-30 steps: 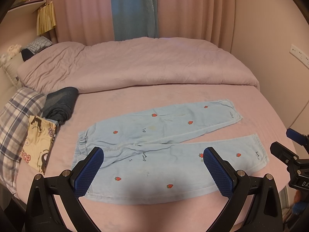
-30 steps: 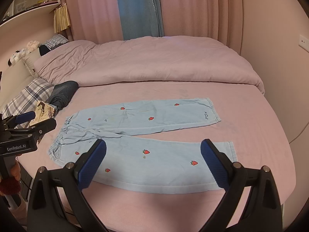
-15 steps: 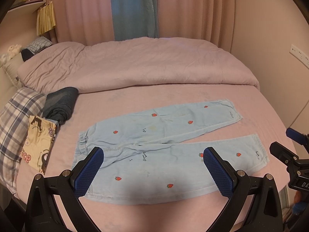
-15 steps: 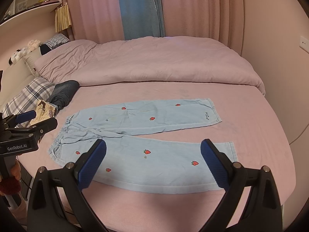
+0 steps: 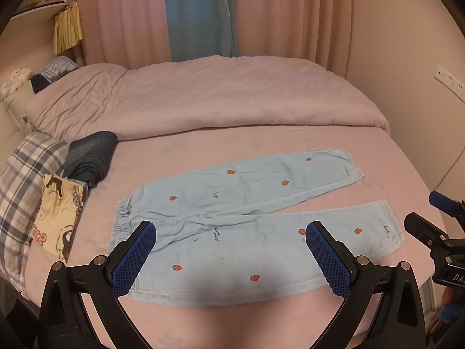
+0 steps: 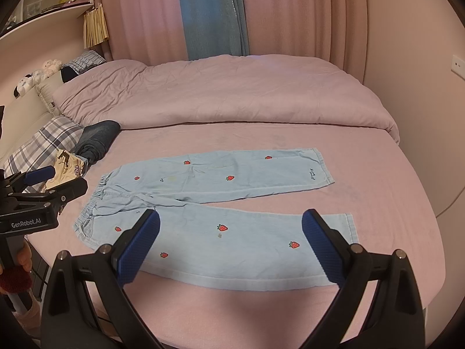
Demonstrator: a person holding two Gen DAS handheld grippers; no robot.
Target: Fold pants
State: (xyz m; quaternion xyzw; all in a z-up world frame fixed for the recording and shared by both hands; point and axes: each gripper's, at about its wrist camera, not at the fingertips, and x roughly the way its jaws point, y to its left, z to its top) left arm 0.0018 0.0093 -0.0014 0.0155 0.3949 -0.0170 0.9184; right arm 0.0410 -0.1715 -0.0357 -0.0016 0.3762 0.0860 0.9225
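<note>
- Bed (image 5: 203,145): I am looking across a pink sheet that is filling most of both wrist views; a rumpled pink duvet (image 5: 209,99) is lying across its far half, toward 12 o'clock.
- Curtains (image 6: 276,14): pink drapes are hanging behind the bed at 12 o'clock, with a blue panel (image 6: 209,14) between them.
- Pants (image 5: 247,218): the light-blue pair with strawberry prints is lying flat and unfolded on the sheet near the close edge. The waistband is pointing to 9 o'clock, and the two legs are spreading apart toward 3 o'clock. Neither tool is touching it.
- Plaid pillow (image 5: 23,180): it is sitting at 9 o'clock on the bed's edge, with a dark folded garment (image 5: 90,157) beside it and a cartoon-print cloth (image 5: 58,212) overlapping its near side.
- Left gripper (image 5: 229,256): I am holding it above the near pant leg at 6 o'clock of its own view. Its blue-padded fingers (image 5: 133,258) are standing wide apart, grasping nothing. In the right wrist view the same tool (image 6: 55,183) is showing at 9 o'clock, with part of a hand below it.
- Right gripper (image 6: 231,247): I am hovering it over the near leg as well. Its fingers (image 6: 322,250) are likewise spread, clamping nothing. In the left wrist view it (image 5: 430,218) is showing at 3 o'clock.
- Soft toys (image 6: 37,75): they are resting on the headboard ledge at 10 o'clock.
</note>
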